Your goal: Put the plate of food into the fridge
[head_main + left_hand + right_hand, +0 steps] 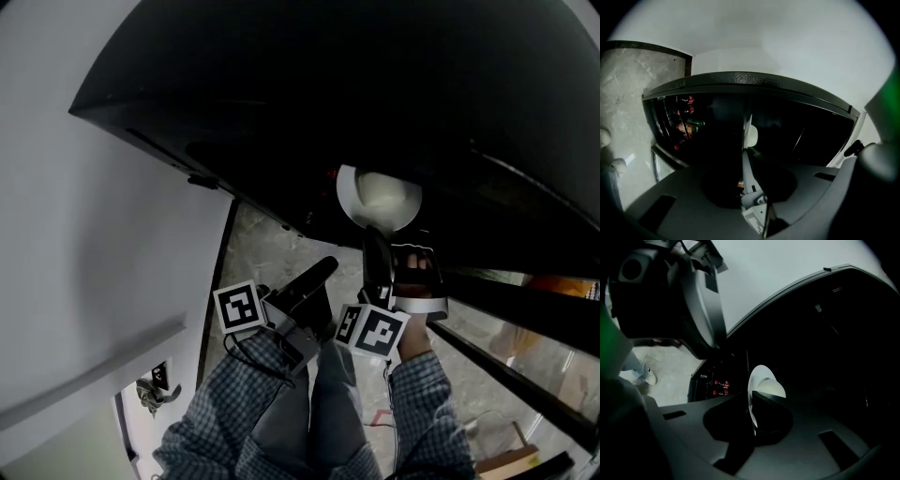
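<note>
A white plate (380, 195) with a pale mound of food is held out into the dark open fridge (281, 94). My right gripper (375, 242) is shut on the plate's near rim. In the right gripper view the plate (761, 380) stands edge-on between the two dark jaws of that gripper (752, 401). My left gripper (323, 269) hovers just left of the right one, its jaws together and holding nothing. In the left gripper view the plate (751, 136) shows as a thin pale sliver beyond the left gripper (745, 161). The fridge shelves are too dark to make out.
A white panel (94, 234) runs along the left. Pale stone floor (262, 248) shows below the fridge. Red and green items (686, 122) sit in a rack at the fridge's side, as do red caps (719, 386). Dark rails (525, 309) cross at the right.
</note>
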`<state>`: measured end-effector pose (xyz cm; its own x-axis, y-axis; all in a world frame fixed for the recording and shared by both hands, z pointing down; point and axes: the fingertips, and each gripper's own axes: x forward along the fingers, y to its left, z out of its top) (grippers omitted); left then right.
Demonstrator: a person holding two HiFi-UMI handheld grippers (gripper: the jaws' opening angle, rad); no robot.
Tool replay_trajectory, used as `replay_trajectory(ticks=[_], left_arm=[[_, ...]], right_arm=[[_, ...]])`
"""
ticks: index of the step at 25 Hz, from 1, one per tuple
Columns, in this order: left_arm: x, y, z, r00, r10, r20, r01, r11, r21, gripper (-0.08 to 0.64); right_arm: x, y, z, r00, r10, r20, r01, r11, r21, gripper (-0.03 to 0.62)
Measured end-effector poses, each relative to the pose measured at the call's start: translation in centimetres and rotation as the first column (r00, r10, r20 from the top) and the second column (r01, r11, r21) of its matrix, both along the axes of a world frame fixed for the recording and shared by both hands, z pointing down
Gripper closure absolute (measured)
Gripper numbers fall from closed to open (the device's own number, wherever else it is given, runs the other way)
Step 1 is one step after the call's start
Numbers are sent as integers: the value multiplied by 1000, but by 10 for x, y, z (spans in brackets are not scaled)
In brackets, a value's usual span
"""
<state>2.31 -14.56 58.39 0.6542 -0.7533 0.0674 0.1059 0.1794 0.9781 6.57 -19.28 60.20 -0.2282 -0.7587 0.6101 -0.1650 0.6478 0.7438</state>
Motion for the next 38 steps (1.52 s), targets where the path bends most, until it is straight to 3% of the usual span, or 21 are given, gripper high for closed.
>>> replay_trajectory(ticks=[13,21,23,29,31,32,34,38], left_arm=[[-20,40,-10,1000,11,-25,-10,999,41,503],[-27,44,-20,1000,9,-25,-7,997,72,504],[-30,44,-20,1000,4,-27,-2,997,72,505],[-22,49,-28,999,51,1,-51,995,81,516],[-18,51,-32,997,75,31,-77,993,84,524],[-17,51,-34,995,84,49,-88,992,85,532],[-15,53,-38,992,95,77,-102,991,88,554],[-5,53,-52,986,122,114,-134,985,106,554]], right_arm=[[-7,-22,5,1000,18,18,-18,1000,14,557],[-6,-24,2,983,95,157,-82,993,-86,553],[-8,-23,-2,978,98,185,-80,991,-103,505],[0,-9,-25,955,136,263,-118,989,-84,498],[4,0,-37,931,168,324,-142,985,-101,506],[5,5,-43,913,188,363,-154,981,-120,561],[6,17,-50,867,236,438,-166,967,-192,584],[8,40,-59,721,397,568,-164,894,-416,584]])
